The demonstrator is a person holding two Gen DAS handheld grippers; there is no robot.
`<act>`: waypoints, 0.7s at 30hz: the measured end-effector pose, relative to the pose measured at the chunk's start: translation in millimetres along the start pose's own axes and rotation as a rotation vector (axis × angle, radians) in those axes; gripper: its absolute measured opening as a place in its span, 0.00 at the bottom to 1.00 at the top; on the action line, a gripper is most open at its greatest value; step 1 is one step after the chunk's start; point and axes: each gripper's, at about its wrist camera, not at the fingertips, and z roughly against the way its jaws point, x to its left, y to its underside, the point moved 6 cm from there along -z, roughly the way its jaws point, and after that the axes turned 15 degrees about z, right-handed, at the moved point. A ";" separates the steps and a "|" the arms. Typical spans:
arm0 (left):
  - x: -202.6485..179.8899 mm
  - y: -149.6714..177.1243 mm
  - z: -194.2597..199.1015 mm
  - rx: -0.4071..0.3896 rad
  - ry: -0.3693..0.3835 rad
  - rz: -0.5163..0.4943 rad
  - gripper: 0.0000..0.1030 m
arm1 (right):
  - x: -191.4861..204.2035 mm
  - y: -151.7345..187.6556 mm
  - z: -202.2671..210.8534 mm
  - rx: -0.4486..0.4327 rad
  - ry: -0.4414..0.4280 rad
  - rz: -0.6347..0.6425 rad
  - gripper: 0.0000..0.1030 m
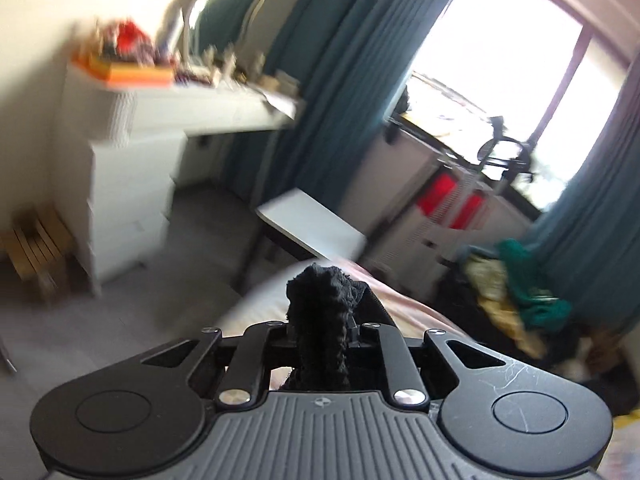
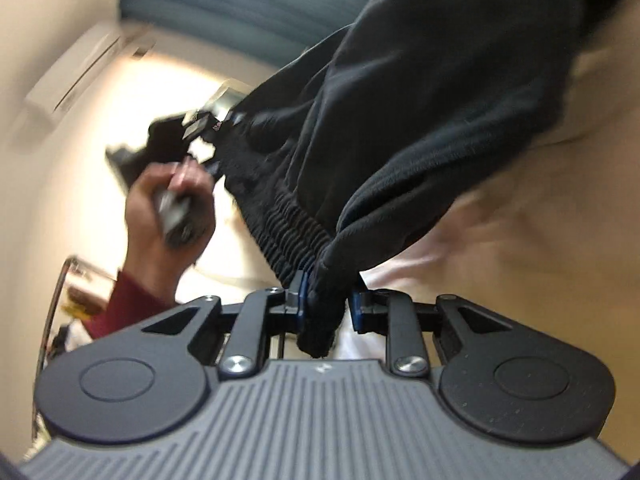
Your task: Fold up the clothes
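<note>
1. Clamping a bunched black garment (image 1: 324, 316), the left gripper (image 1: 322, 330) had its jaws pinched nearly together on the ribbed, elastic-looking edge; cloth stuck up above the fingers.
2. Left wrist view, blurred: a pale pink bed (image 1: 400, 300) lay below the gripper, with a white table (image 1: 312, 220) just past its far edge.
3. A heap of green and yellow clothes (image 1: 516, 300) sat at the right, by teal curtains (image 1: 340, 72).
4. A white dresser (image 1: 128, 184) stood at the left.
5. Right wrist view: the right gripper (image 2: 326, 306) was closed on the gathered waistband corner of the same black garment (image 2: 420, 120), fabric filling the gap between the fingers.
6. The waistband ran up-left to the left gripper (image 2: 188, 132), held in the person's left hand (image 2: 160, 216); both blurred.
7. The garment hung stretched between both grippers, lifted off the bed.
</note>
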 end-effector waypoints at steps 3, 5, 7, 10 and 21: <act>28.1 -15.0 -44.3 0.010 -0.089 -0.001 0.16 | -7.3 8.1 -59.1 0.060 -0.038 -0.016 0.24; 51.6 -8.0 -75.3 0.044 -0.121 -0.006 0.17 | -23.6 19.6 -89.9 0.128 -0.009 -0.030 0.24; 77.3 9.7 -93.5 0.070 -0.150 -0.006 0.19 | -39.8 31.1 -120.4 0.195 0.020 -0.045 0.23; 106.9 30.1 -108.6 0.092 -0.163 0.000 0.25 | -53.7 41.8 -131.8 0.238 0.032 -0.033 0.20; 127.1 26.9 3.0 -0.058 -0.193 -0.172 0.95 | 1.0 42.7 -101.6 0.284 0.092 0.322 0.85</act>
